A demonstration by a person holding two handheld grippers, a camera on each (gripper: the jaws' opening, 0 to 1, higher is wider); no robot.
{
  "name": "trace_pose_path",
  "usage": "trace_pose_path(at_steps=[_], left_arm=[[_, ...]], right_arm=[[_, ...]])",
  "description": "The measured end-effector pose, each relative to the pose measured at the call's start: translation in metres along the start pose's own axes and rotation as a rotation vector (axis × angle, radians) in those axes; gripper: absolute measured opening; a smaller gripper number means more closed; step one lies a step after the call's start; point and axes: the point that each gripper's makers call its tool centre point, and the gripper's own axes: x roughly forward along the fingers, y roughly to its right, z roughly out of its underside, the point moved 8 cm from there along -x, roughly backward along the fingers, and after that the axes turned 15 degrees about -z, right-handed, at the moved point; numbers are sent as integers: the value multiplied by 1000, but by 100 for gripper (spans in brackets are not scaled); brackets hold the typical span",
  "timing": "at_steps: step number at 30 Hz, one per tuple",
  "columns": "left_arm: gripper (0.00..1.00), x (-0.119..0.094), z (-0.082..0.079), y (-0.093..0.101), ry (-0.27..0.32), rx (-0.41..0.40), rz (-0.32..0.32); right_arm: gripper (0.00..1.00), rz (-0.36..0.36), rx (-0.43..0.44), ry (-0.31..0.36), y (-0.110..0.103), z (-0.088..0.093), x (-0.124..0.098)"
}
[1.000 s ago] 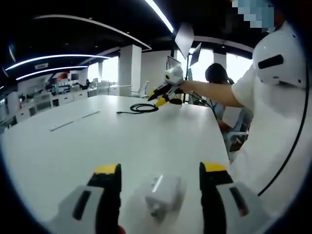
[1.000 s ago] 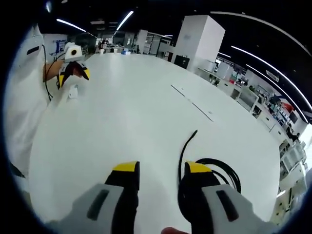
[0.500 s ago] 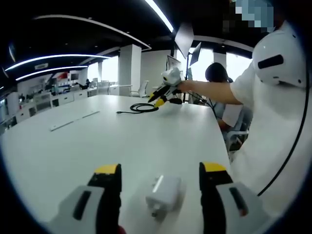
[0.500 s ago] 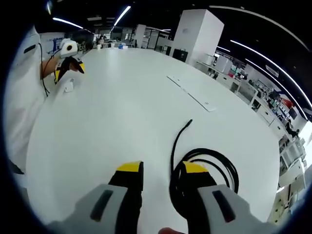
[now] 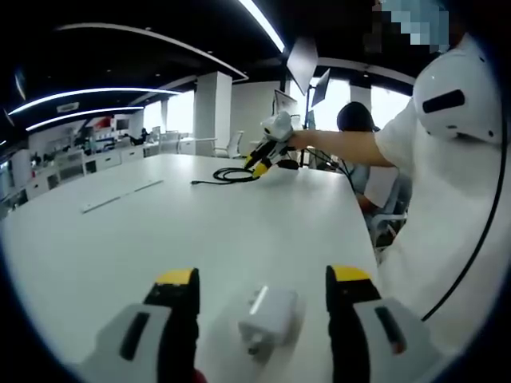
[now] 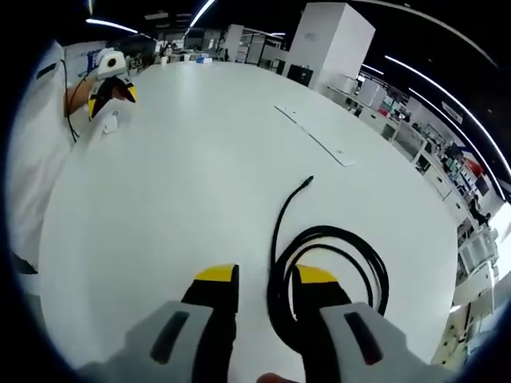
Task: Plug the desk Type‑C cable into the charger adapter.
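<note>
**Both grippers poised over their parts, nothing held yet**

The white table [image 5: 104,239] spans an open-plan office, with a person in a white top [image 5: 447,199] standing at its right edge in the left gripper view.

The coiled black Type‑C cable [image 6: 339,259] lies on the table at the far end from the charger. In the right gripper view the coil sits just beyond and to the right of the right gripper [image 6: 266,281], with one strand running between its jaws. The free tail runs away from the coil to the plug end [image 6: 309,180], which lies bare on the table. The jaws stand a narrow gap apart and grip nothing. Judged from its loose loops, the cable is light and limp. A hold on the coil would leave the plug dangling, so the best grip is probably just behind the plug, where the moulded end is stiff.

The white charger adapter [image 5: 267,317] lies flat on the near part of the table, between the wide-open jaws of the left gripper [image 5: 263,281], which touch nothing. It looks small, hard and smooth, so it is likely to skid on the table. It probably wants a firm pinch across its flat sides, with its port left facing out.
</note>
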Motion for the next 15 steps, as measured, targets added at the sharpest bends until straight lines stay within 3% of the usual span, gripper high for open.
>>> trace_pose_path(at_steps=[6,15], left_arm=[[63,0,1,0,-4,-3,0],[63,0,3,-1,-6,-5,-4]], right_arm=[[22,-5,7,-35,1,4,2],[20,-20,40,-32,-2,1,7]])
